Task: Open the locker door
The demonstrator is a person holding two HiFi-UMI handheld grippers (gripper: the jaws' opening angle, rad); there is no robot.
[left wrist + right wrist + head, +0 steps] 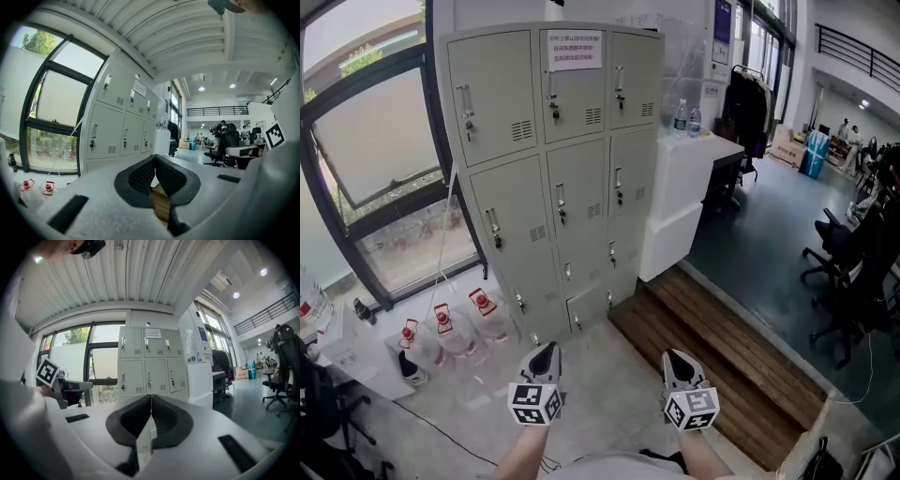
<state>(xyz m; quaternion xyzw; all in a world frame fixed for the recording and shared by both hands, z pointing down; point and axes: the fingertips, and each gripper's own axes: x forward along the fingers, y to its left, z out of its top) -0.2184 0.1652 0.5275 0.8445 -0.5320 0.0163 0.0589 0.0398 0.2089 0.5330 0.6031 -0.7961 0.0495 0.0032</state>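
We hold the left gripper (547, 351) and the right gripper (674, 358) low over the floor (609, 398), well apart from the grey locker bank (553, 169) standing ahead, beside a window (375, 150). Both pairs of jaws meet at their tips with nothing between them. Every locker door we can see is shut, and a paper notice (575, 49) hangs on the top middle door. Water jugs (441, 328) stand near the bank's lower left. A wooden step (722, 356) and a white counter (694, 173) lie to its right.
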